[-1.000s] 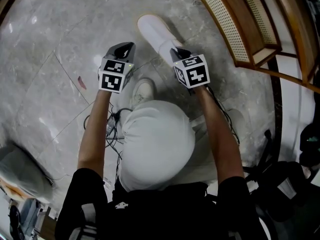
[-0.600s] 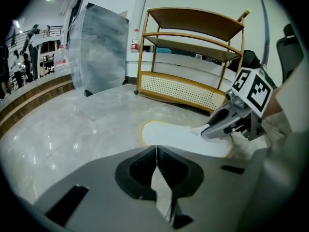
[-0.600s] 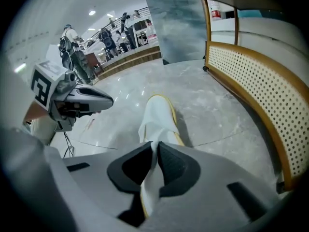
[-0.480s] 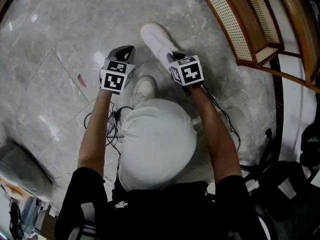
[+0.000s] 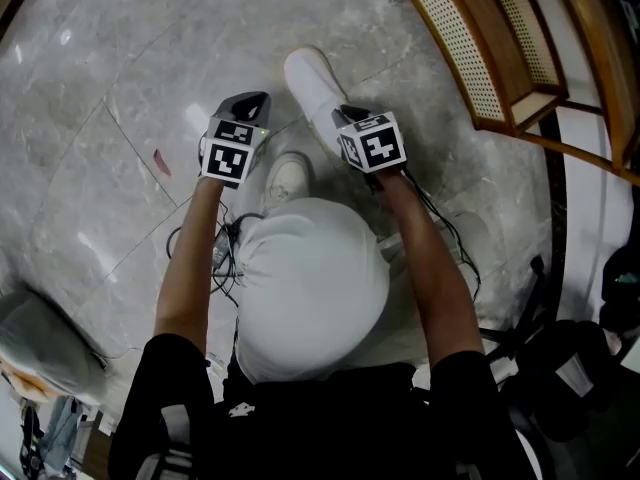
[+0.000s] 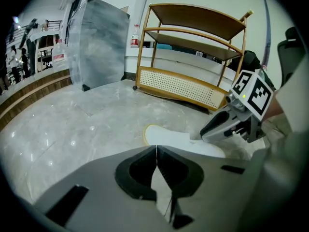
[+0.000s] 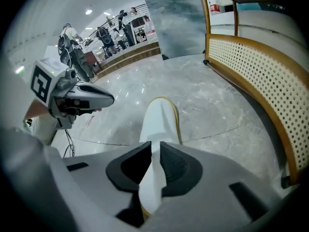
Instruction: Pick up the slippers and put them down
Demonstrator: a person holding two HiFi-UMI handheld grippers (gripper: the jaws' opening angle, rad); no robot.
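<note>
Slipper point(image 7: 161, 122) | right gripper point(image 7: 155, 149) fingers opening on it, hidden from head view | left gripper point(image 6: 156, 151) closed, empty

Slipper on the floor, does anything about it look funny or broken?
Nothing looks broken. The white slipper looks whole; its near end is squeezed thin between the right gripper's fingers, which are opening. The only stray thing is a small red scrap on the marble floor.

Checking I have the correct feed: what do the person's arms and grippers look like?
The left gripper and right gripper are grey wedges with black-padded jaws, each carrying a cube of black-and-white square markers. Black cables hang beside the forearms. Short black sleeves. The right jaws are opening, with the white slipper between them.
</note>
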